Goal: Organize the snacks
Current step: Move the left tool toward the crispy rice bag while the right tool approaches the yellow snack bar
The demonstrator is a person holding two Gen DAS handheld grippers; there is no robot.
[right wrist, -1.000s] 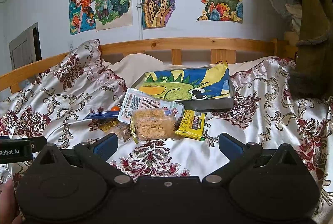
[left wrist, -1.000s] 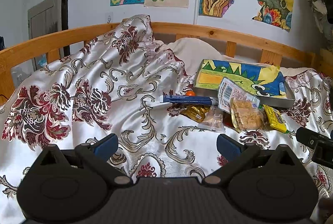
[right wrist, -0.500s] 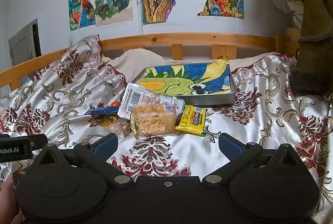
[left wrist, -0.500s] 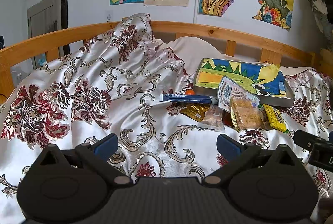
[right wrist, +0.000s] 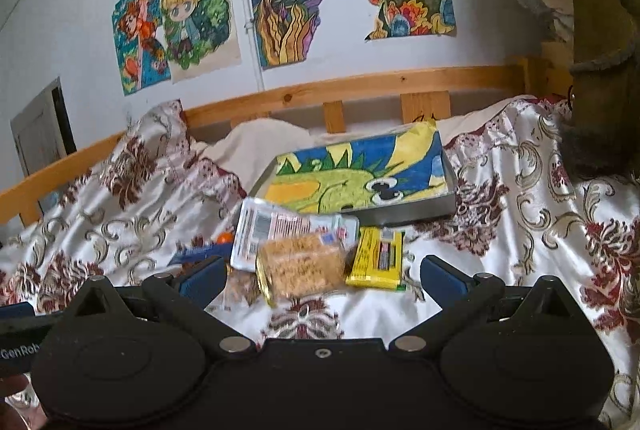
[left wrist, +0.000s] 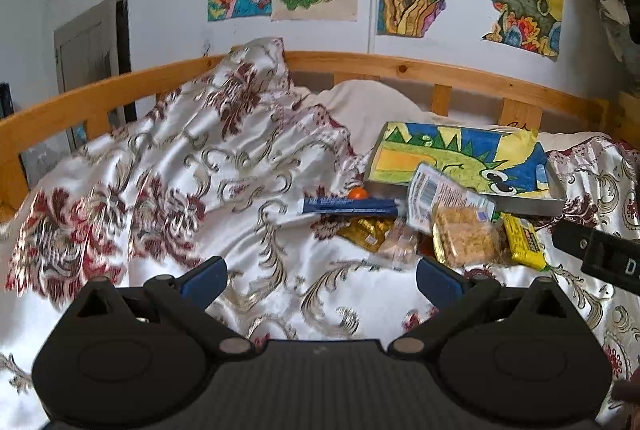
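A heap of snacks lies on the patterned satin bedspread [left wrist: 168, 190] in front of a shallow grey tray [right wrist: 404, 211] lined with a colourful drawing. In the right wrist view a clear pack of brown crispy squares [right wrist: 302, 266], a white barcode packet [right wrist: 280, 230] and a yellow bar [right wrist: 376, 257] lie just beyond my open right gripper [right wrist: 323, 276]. The left wrist view shows the same crispy pack [left wrist: 466, 240], a blue stick packet [left wrist: 348, 206], a small orange ball [left wrist: 357, 193] and a gold wrapper [left wrist: 370, 234]. My left gripper [left wrist: 318, 278] is open over bare cloth, left of the heap.
A wooden bed rail [left wrist: 400, 70] runs along the far side under drawings taped to the wall. A white pillow [left wrist: 372, 106] lies behind the tray. Dark clothing [right wrist: 600, 50] hangs at the right. The right gripper's body [left wrist: 596, 256] juts in at the right edge.
The right gripper has moved forward and tilted toward the snack heap, which now looks closer and lower. The left gripper has edged slightly closer to the bed. Both stay open.
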